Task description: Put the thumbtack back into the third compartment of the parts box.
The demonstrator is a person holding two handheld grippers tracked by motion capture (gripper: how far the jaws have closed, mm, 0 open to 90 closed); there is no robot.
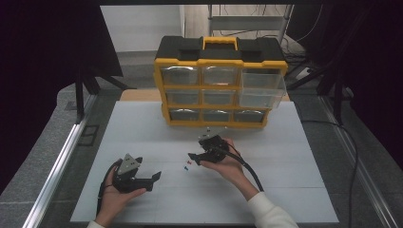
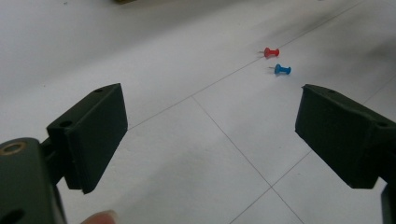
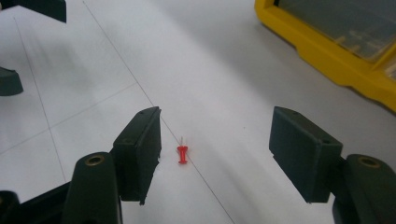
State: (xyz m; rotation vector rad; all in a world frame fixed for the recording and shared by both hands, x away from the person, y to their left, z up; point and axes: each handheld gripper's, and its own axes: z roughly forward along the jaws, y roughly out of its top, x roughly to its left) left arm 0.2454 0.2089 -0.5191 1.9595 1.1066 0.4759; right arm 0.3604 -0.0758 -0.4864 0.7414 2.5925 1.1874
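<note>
Left gripper (image 1: 153, 179) resting low on white table (image 1: 142, 128) at lower left of high view, held in left hand (image 1: 114, 192), jaws wide apart and empty, pointed rightward toward the pins. Seen along those jaws in left gripper view: red pushpin (image 2: 271, 52) and blue pushpin (image 2: 282, 69) lying close together on their sides, well ahead and off toward the right jaw; in high view both reduced to tiny specks, red (image 1: 188, 162), blue (image 1: 184, 167), between the two grippers. Right gripper (image 1: 192, 156) just right of the pins, carried by right hand (image 1: 228, 166) with white sleeve entering from below, jaws aimed leftward and down. Right gripper view: jaws open wide, nothing gripped, red pushpin (image 3: 182, 154) lying on table between them, nearer the jaw at left in that view, not touching; blue pin outside that frame. Yellow drawer organizer (image 1: 221, 83) upright at far side of table, two right-hand drawers pulled out; its yellow base edge (image 3: 327, 51) at top right of right gripper view. Bare table all round the pins; table edges well apart from both hands.
</note>
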